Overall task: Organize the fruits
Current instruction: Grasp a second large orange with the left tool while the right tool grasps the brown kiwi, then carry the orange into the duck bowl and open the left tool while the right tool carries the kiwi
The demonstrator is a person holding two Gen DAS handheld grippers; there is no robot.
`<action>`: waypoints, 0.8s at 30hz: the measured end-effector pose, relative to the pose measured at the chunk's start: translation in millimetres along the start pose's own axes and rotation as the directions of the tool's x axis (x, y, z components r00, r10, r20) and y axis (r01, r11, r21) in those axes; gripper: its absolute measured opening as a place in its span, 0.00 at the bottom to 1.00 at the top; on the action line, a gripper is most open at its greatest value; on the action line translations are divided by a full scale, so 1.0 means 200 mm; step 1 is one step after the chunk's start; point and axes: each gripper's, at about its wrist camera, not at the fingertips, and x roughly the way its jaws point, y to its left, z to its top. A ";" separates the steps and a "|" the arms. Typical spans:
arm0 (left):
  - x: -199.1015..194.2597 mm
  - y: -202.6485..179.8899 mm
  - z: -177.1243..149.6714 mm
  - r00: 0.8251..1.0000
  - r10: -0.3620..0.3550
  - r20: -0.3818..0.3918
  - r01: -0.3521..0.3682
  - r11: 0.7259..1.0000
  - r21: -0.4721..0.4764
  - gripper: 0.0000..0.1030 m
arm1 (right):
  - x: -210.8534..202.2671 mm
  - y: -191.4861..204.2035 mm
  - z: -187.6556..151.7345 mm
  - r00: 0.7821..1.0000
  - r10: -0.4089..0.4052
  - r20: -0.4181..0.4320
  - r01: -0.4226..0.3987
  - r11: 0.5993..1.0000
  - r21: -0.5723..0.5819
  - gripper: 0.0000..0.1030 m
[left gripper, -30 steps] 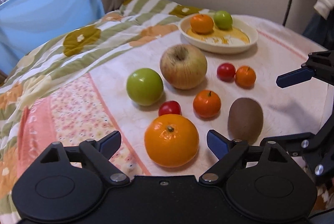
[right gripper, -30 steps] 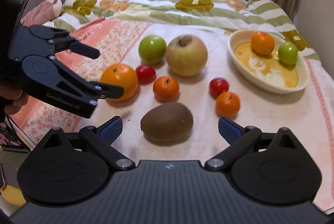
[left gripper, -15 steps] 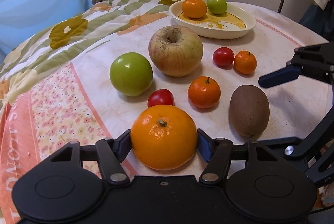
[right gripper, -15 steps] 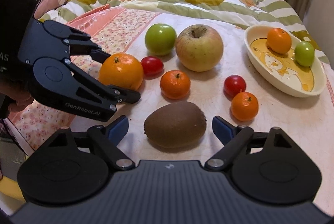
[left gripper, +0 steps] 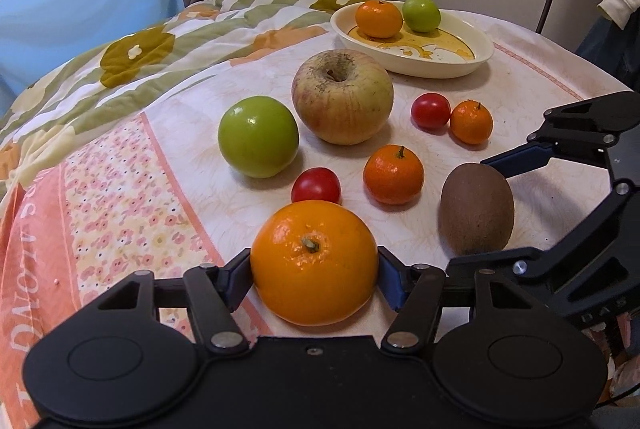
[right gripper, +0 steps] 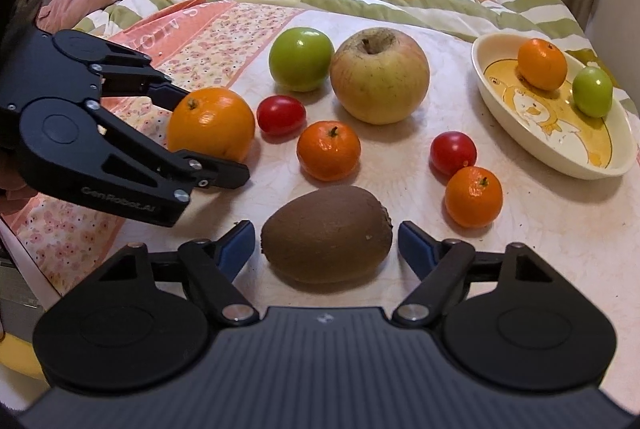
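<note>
Left wrist view: left gripper clamped on large orange, bottom centre; kiwi at right.

Right wrist view: right gripper spread apart around kiwi, pads not touching; bowl upper right.

**Kiwi between the spread fingers**

The right hand-held gripper has its blue-padded fingers apart on either side of the kiwi, with small gaps showing at both ends. Ahead and to the left, the left hand-held gripper has its fingers against the large orange. Farther ahead to the right, the cream dish carries a mandarin and a small green fruit.
</note>
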 end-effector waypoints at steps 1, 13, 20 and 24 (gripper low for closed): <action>0.00 0.00 0.00 1.000 0.002 -0.001 -0.002 1.000 0.001 0.65 | 0.00 0.00 0.00 1.000 0.003 -0.002 -0.003 1.000 0.002 0.84; -0.04 0.02 -0.01 1.000 0.022 -0.008 -0.022 0.999 -0.023 0.65 | -0.01 0.00 0.00 1.000 0.006 0.002 -0.006 1.000 0.004 0.80; -0.17 -0.02 0.05 0.997 0.059 0.042 -0.058 0.998 -0.023 0.65 | -0.14 -0.03 0.03 0.999 -0.010 0.037 0.008 0.998 0.055 0.80; -0.25 -0.06 0.13 0.994 0.077 0.076 -0.075 0.997 -0.024 0.65 | -0.26 -0.09 0.07 0.997 -0.022 0.068 0.016 0.996 0.088 0.80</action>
